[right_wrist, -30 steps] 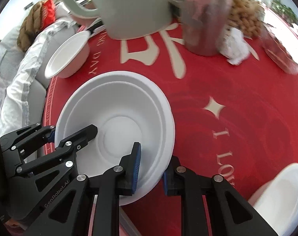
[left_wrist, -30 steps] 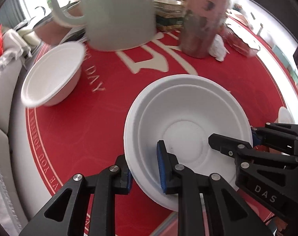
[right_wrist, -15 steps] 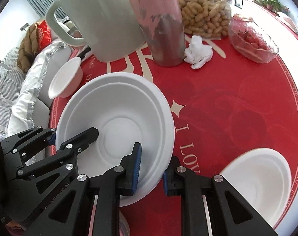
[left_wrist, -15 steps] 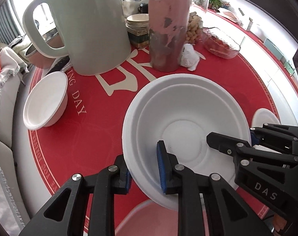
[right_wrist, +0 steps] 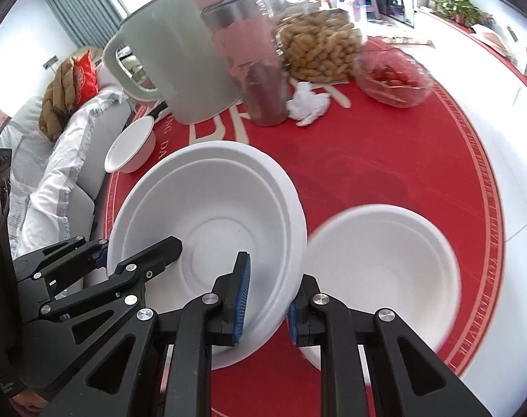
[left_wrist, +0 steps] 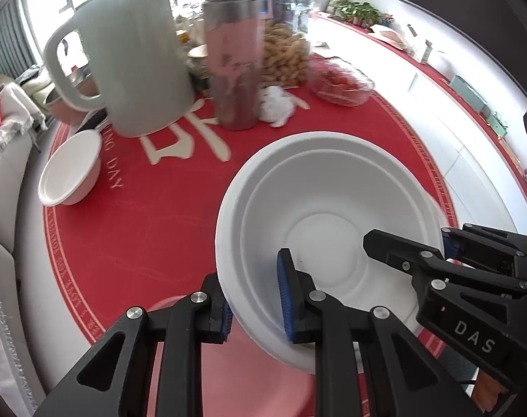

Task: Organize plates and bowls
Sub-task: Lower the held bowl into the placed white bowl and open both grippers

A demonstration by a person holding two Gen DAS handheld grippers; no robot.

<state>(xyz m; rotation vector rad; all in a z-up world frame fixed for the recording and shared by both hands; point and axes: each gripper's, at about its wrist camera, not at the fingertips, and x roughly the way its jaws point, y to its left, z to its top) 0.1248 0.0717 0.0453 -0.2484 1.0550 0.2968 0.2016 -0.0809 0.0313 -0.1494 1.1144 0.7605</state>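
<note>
Lifted off the desk [right_wrist: 385, 160] since a second ago, the bowl [left_wrist: 332, 215] is held in the air, pinched at its near rim by the left gripper [left_wrist: 254, 299] and at its right rim by the right gripper [right_wrist: 266, 299]. A second bowl [right_wrist: 385, 271] lies just right of it, beside the right gripper, with open desk beyond. A small bowl [left_wrist: 70, 173] sits far left by the edge.

This was a home living or dining room. A round desk [right_wrist: 385, 160] under a red printed cloth carried a pale green kettle [right_wrist: 190, 59], a jar of peanuts [right_wrist: 319, 48] and a glass bowl of red fruit [right_wrist: 392, 76] toward its far edge. Beyond its left edge stood a sofa [right_wrist: 65, 160] with cushions [right_wrist: 72, 87]; potted plants [right_wrist: 458, 7] lined a far ledge.
</note>
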